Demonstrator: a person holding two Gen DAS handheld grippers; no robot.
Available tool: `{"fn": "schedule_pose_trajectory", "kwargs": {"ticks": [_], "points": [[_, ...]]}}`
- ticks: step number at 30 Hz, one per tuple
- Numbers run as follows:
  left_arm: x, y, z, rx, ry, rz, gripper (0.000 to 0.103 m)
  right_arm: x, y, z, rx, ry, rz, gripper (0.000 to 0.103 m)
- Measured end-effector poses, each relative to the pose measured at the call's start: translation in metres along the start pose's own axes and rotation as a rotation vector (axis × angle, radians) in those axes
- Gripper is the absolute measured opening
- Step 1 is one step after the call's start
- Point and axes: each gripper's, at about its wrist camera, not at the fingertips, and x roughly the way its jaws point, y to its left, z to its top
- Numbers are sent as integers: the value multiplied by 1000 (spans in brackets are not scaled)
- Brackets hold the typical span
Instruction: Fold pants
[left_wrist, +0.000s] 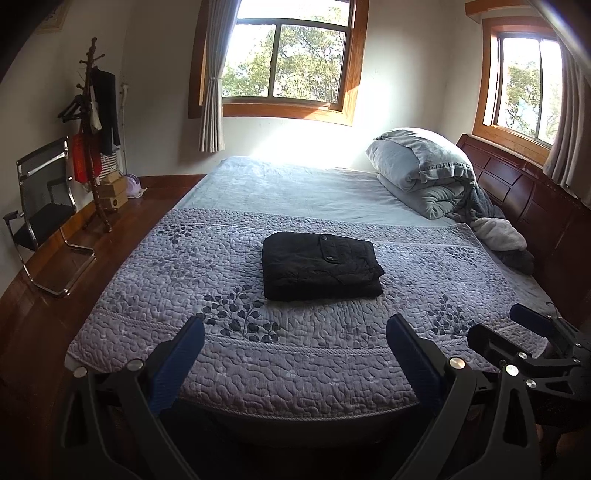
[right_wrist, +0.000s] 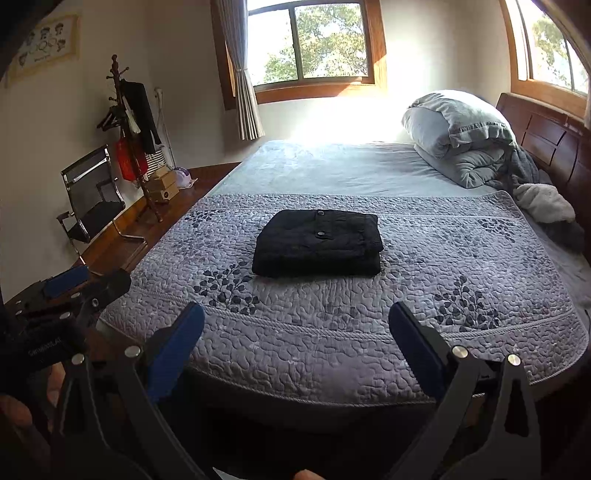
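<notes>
Black pants (left_wrist: 320, 266) lie folded into a compact rectangle on the quilted grey coverlet (left_wrist: 155, 280), near the middle of the bed, two buttons showing on top. From my left claw (left_wrist: 295, 347) they sit at about 12 o'clock, well apart from my fingertips; from my right claw (right_wrist: 295, 338) they are also near 12 o'clock, a touch toward 11. Both claws hang off the foot edge of the bed with their blue pads spread wide and nothing between them.

Open quilt surrounds the pants on all sides. The coverlet's corded foot edge curves just ahead of my fingers. At 2 o'clock a rolled duvet (left_wrist: 424, 166) and loose blankets (left_wrist: 498, 236) crowd the wooden headboard (left_wrist: 524, 195). At 9 to 10 o'clock bare wood floor (left_wrist: 44, 302) runs beside the bed, with a black chair (left_wrist: 40, 218) and coat stand (left_wrist: 92, 122) against the wall.

My left view catches the right claw at 3 o'clock, low by the coverlet's corner. My right view catches the left claw at 9 o'clock over the floor, and a framed picture (right_wrist: 44, 46) high at 10 o'clock that the left view barely shows.
</notes>
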Motion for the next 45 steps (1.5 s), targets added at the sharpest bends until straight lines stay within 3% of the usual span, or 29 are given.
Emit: {"fn": "schedule_pose_trajectory", "kwargs": {"ticks": [45], "points": [[-6, 2, 2, 4, -1, 37, 99, -5, -2, 1, 3, -14, -4, 100]]}}
